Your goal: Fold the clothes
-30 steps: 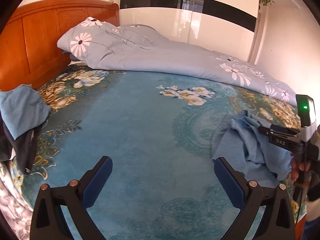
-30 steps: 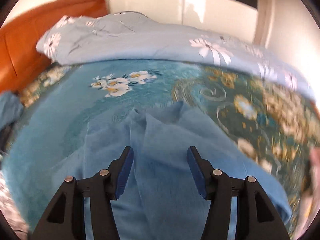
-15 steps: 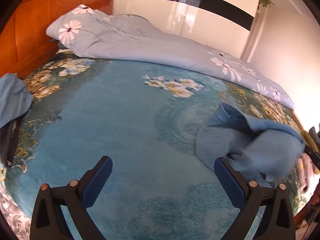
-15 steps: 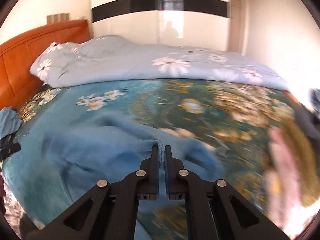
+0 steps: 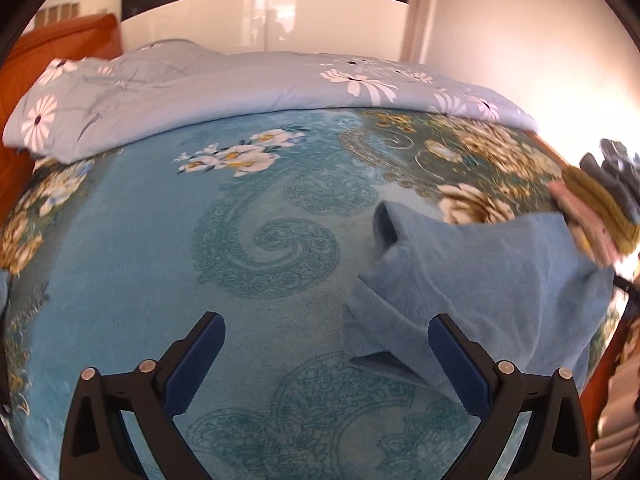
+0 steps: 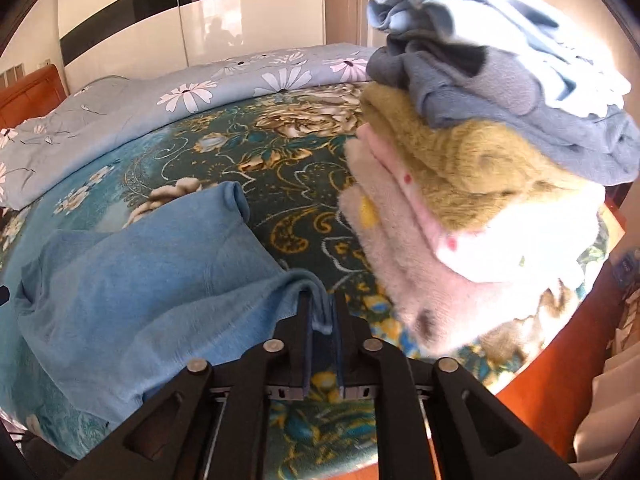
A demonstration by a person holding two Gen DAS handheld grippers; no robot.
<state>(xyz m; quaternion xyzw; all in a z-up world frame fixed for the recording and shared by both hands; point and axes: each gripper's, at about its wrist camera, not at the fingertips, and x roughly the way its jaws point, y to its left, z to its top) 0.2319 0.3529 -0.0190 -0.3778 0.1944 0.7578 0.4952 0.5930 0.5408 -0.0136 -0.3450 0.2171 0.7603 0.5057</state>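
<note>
Beyond the jaws, bed: the bed (image 5: 120, 264), under a teal flowered blanket, carries everything; its middle ahead of the left jaws lies bare, and a pale flowered quilt (image 5: 248, 88) is bunched along its far side.

Stack to the right of the right jaws: a pile of folded clothes (image 6: 472, 184), pink at the bottom, mustard above, grey and light blue on top, sits near the bed's corner. I judge these pieces finished, though the top two look loosely bundled.

Garment at the jaws: the blue shirt (image 6: 132, 276) is the piece in hand. It spreads crumpled to the left of the right jaws, one sleeve (image 6: 230, 200) reaching away from them; no fold shows in it yet.

Right gripper (image 6: 322, 320): jaws narrow, an edge of the blue shirt between the pads and pinched there; they are easing open at this moment.

Left gripper (image 5: 324, 364): jaws wide with nothing between them; the shirt's near edge lies just behind the right-hand jaw.

Progress: several pieces done, this shirt only picked up at one edge. Left to do, in my judgement: spread it flat, fold it, add it to the pile.
</note>
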